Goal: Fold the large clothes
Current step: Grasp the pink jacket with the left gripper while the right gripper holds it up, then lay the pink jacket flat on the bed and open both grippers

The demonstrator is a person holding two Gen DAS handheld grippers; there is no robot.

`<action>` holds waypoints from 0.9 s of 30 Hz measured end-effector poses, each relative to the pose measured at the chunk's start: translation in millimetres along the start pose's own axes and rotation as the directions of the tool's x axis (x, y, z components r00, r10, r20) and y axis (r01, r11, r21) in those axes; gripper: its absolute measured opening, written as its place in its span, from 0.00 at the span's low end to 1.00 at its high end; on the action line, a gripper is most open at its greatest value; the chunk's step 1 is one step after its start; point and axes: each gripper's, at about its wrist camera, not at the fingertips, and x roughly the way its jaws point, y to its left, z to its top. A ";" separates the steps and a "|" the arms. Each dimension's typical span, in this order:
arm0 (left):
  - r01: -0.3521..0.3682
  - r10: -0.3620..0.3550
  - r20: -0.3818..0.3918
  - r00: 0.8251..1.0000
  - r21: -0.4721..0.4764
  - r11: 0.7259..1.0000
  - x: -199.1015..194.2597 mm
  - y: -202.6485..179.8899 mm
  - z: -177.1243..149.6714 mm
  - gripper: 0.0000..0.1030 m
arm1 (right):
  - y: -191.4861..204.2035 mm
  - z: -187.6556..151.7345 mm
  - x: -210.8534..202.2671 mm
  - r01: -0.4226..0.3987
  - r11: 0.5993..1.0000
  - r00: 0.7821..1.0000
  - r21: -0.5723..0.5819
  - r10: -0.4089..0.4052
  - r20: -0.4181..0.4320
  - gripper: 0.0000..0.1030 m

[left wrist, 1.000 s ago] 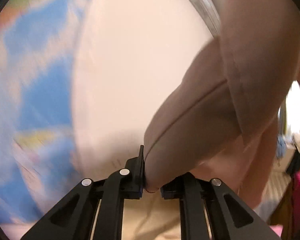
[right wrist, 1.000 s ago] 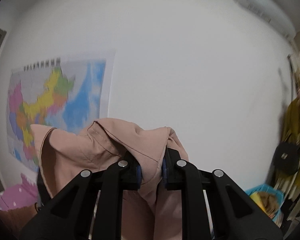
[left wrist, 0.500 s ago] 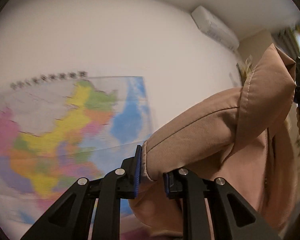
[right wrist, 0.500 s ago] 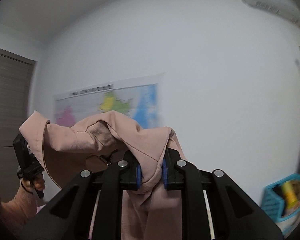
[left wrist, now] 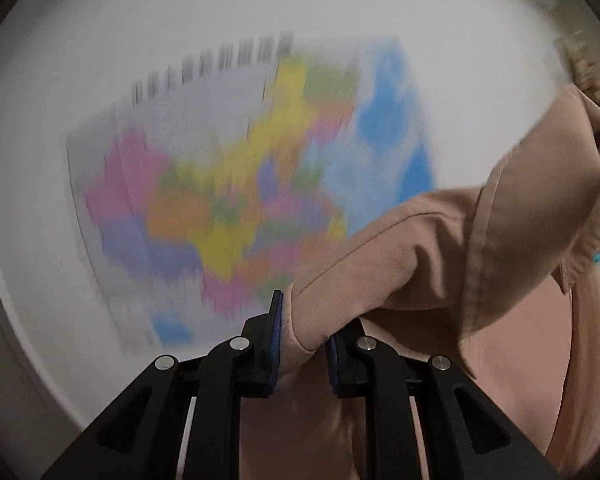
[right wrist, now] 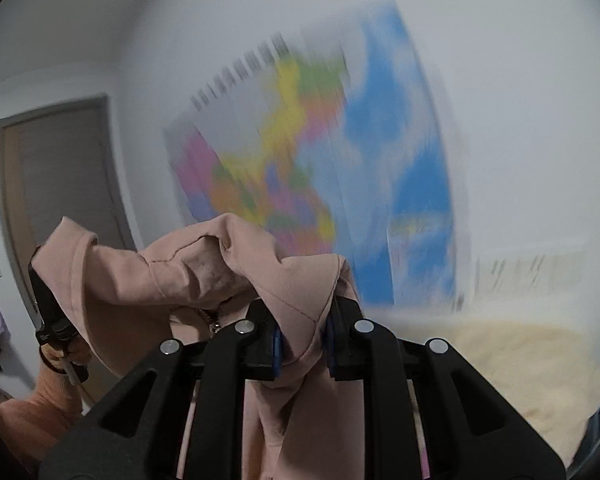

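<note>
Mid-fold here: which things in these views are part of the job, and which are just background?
Part of the job:
- pink hooded garment, hanging in the air
- left gripper, shut on its hem
- right gripper, shut on another edge

Just background:
- wall map, blurred
- door
- cream bedding

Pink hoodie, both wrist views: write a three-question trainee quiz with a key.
1. True or false: the left gripper is shut on the pink hoodie.
2. What hangs on the wall behind? A) wall map B) mirror C) clock
3. Fill in: the right gripper pinches the hoodie's ____ fabric.

Key: 1 true. 2 A, the wall map, blurred. 3 pink.
</note>
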 end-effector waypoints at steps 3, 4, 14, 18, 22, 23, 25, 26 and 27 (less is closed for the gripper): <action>-0.038 0.028 -0.199 0.980 -0.047 0.998 88.3 14.1 -54.3 0.16 | -30.1 -34.4 77.7 0.022 0.998 0.989 0.065 -0.012 -0.147 0.16; -0.051 0.030 -0.275 0.961 -0.071 0.996 120.1 19.8 -75.7 0.16 | -39.9 -50.1 114.4 0.047 0.996 0.975 0.072 -0.030 -0.221 0.16; -0.013 -0.113 -0.529 0.841 -0.228 0.973 279.5 53.9 -165.1 0.17 | -114.8 -142.0 266.3 0.187 0.957 0.853 0.222 -0.047 -0.519 0.16; 0.041 -0.240 -0.550 0.800 -0.348 0.936 323.3 76.9 -166.4 0.33 | -163.8 -149.1 292.0 0.300 0.893 0.828 0.336 -0.069 -0.556 0.18; -0.032 -0.234 -0.620 0.749 -0.387 0.921 366.4 81.5 -187.9 0.46 | -180.4 -165.4 301.5 0.329 0.860 0.825 0.391 -0.061 -0.561 0.25; -0.032 -0.241 -0.619 0.747 -0.396 0.918 371.3 83.5 -191.2 0.50 | -174.4 -162.8 299.2 0.322 0.874 0.830 0.364 -0.075 -0.553 0.32; -0.013 -0.261 -0.589 0.765 -0.419 0.908 368.0 87.5 -193.1 0.52 | -162.3 -156.7 290.0 0.347 0.895 0.825 0.281 -0.149 -0.545 0.43; 0.009 -0.268 -0.561 0.783 -0.421 0.907 360.8 87.8 -191.5 0.58 | -153.7 -152.9 281.1 0.340 0.908 0.831 0.246 -0.168 -0.531 0.48; 0.037 -0.272 -0.540 0.797 -0.405 0.914 353.7 85.1 -189.4 0.61 | -146.7 -150.8 274.1 0.320 0.920 0.838 0.228 -0.162 -0.522 0.52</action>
